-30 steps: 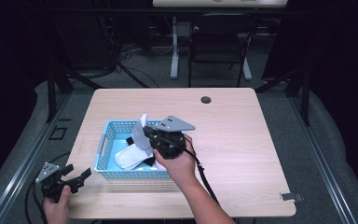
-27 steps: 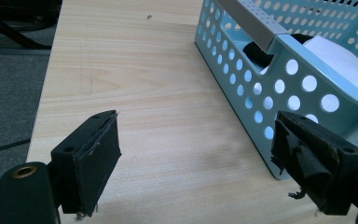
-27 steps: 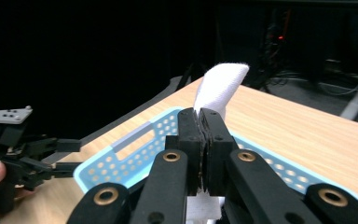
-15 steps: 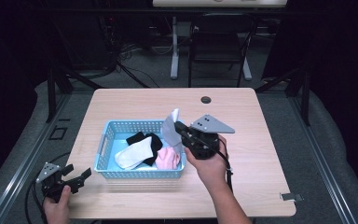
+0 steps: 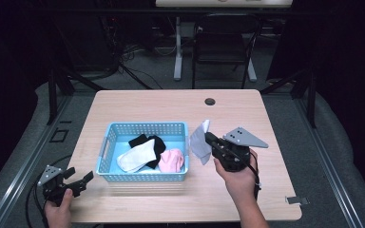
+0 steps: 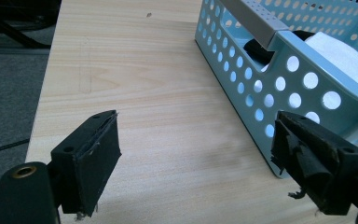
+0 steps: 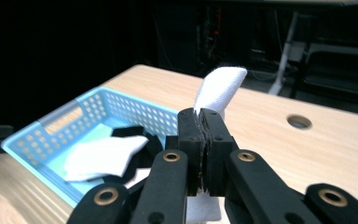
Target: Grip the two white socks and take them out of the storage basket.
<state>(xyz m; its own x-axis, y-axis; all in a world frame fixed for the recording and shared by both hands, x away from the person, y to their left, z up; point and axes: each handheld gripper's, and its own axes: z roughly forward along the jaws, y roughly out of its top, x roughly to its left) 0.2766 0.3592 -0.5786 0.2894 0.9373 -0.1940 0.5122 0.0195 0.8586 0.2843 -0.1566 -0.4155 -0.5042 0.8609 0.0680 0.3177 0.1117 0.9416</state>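
Your right claw (image 5: 208, 140) is clamped tight on one white sock (image 5: 200, 141); in the right gripper view its jaws meet with only the fabric between them, and the sock (image 7: 218, 88) stands up out of them. In the high view that sock hangs in the air just off the 3 o'clock side of the blue basket (image 5: 145, 176), clear of the counter (image 5: 171, 102).

Your left claw (image 5: 78, 179) is wide open and grips nothing. It sits at the counter's 8 o'clock corner, and in the left gripper view its jaws frame bare wood with the basket wall (image 6: 279, 88) near the right-hand jaw, not touching it.

Count inside the basket: one white sock (image 5: 135, 156), one black sock (image 5: 149, 141), one pink sock (image 5: 172, 160). The white lies partly over the black. With the one you hold, that makes two white socks, four pieces in all, and one basket.
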